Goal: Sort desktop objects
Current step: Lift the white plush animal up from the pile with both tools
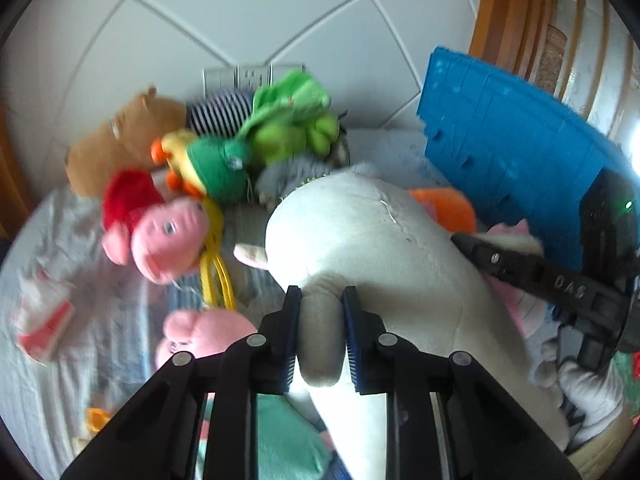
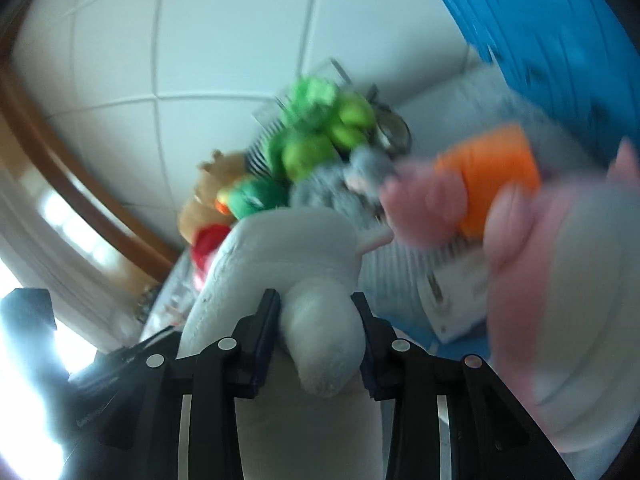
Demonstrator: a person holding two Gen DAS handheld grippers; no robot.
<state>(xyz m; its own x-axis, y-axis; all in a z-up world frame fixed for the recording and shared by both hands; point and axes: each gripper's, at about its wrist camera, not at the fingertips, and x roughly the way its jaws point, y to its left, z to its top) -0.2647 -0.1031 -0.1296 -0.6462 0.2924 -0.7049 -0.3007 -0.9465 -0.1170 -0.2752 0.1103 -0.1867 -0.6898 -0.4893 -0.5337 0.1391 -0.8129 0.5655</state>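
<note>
White plush is what you have in both claws — the big white stuffed animal (image 1: 360,240) is pinched at two of its stubby limbs. Your left gripper (image 1: 322,320) is clamped tight on one limb, the blue pads squeezing the fabric into a narrow waist, and your right gripper (image 2: 318,328) is closed on another rounded limb, which bulges between the jaws. Two holds make sense here: the toy is large and floppy, so one pinch alone would probably let the body sag and swing.

From the left wrist view the toy's body sits above the light bedsheet (image 1: 60,240), and the right gripper (image 1: 472,243) shows black at its far side, beside the toy's pink trim. Behind it the rest of the pile lies heaped against the tiled wall (image 1: 240,8) — a pink pig with a red hat (image 1: 160,232), a green frog toy (image 1: 288,120), a brown plush (image 1: 116,136), a yellow-and-green duck (image 1: 208,164). They look bunched there as the unsorted lot.

The blue plastic crate (image 1: 500,132) stands just to the right of the toy, near your right gripper. It is likely the bin for sorted toys, though its opening is not shown, so I cannot tell how full it is. Both views are blurred, the right one more so.
</note>
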